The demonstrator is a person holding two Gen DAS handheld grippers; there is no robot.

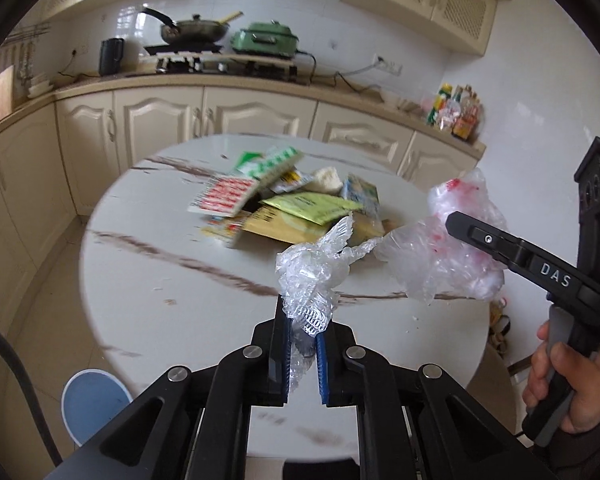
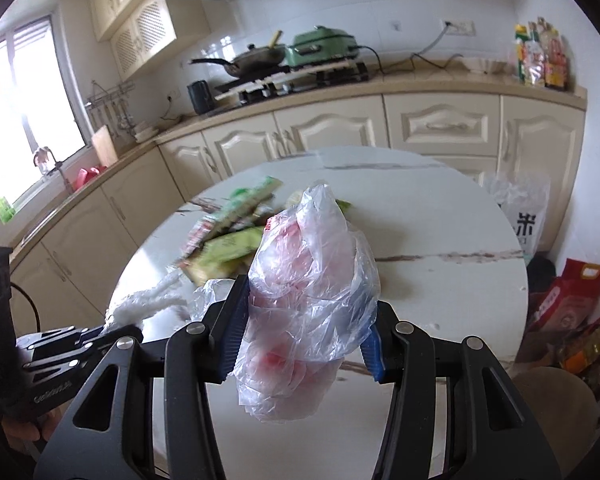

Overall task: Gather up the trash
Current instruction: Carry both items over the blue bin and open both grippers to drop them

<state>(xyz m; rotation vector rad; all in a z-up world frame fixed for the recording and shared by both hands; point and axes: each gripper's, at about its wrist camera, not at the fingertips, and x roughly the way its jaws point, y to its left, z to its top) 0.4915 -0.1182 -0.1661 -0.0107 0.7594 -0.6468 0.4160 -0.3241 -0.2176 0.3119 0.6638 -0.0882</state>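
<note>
My left gripper (image 1: pixel 305 322) is shut on a crumpled clear plastic wrap (image 1: pixel 314 270) and holds it above the round white marble table (image 1: pixel 148 292). My right gripper (image 2: pixel 300 326) is shut on a clear plastic bag with red print (image 2: pixel 312 292), also held above the table; that bag shows at the right of the left wrist view (image 1: pixel 444 248). A pile of trash (image 1: pixel 284 204) lies mid-table: a red-and-white box, green-and-white packets, a yellow-green pouch and a brown envelope. The pile shows blurred in the right wrist view (image 2: pixel 228 232).
Cream kitchen cabinets (image 1: pixel 220 120) curve behind the table, with a stove, wok (image 1: pixel 192 30) and green cooker (image 1: pixel 266 38) on the counter. A blue stool (image 1: pixel 94 400) stands at lower left. Bags of groceries (image 2: pixel 572 320) sit on the floor at the right.
</note>
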